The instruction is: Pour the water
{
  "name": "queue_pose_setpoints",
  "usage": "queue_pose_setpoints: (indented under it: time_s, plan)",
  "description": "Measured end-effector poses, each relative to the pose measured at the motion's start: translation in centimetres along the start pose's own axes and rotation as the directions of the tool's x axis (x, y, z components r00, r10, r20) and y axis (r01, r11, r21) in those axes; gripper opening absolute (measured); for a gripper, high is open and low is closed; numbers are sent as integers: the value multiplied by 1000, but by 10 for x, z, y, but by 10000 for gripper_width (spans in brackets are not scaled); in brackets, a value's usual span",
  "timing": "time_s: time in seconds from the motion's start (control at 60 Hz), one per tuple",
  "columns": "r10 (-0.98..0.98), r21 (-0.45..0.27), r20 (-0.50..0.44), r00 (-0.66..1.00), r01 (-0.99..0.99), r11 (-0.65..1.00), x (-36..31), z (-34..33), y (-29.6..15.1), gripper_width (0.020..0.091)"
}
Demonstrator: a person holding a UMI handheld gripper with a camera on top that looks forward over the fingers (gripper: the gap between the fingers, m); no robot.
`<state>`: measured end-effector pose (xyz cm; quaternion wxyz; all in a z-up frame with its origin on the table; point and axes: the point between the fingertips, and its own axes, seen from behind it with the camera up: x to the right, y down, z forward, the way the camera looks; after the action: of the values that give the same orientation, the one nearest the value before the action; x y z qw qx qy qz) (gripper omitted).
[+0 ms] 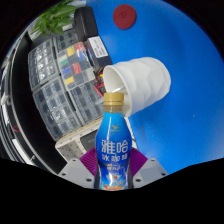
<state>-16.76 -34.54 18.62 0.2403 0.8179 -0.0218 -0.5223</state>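
Observation:
My gripper (112, 172) is shut on a blue-labelled drink bottle (112, 145), which stands upright between the purple pads (86, 162) with its orange-brown neck (114, 101) uppermost. The neck has no cap that I can see. Just beyond the bottle's top, a white paper cup (140, 81) appears tipped, its open mouth facing the bottle's neck. Both are above a blue table surface (175, 120).
A clear plastic drawer unit (62, 85) holding coloured small items stands beyond the fingers to the left, with a green plant (52, 20) behind it. A red round object (124, 15) lies on the blue surface far ahead.

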Motion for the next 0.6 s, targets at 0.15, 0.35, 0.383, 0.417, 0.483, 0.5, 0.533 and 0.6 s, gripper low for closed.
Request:
queue_pose_setpoints:
  time_s: [0.15,0.35,0.383,0.417,0.483,0.5,0.533,0.6]
  plan:
    - [-159,-9,-5,987,159,987,-5,-7,-4,383]
    - [-685,88,16,728,682,726,-75,-35,-38,385]
    - [-765,112,1,645,760,641,-87,-40,-50,385]
    - [-831,137,-24,556,825,548,-99,-45,-62,386]
    - [-919,189,-98,383,913,361,-121,-53,-91,386]
    - [-934,206,-106,340,927,314,-128,-55,-101,387]
    - [-950,219,-147,276,945,241,-144,-63,-109,387]
    - [-966,250,-204,160,962,107,-157,-68,-138,387]
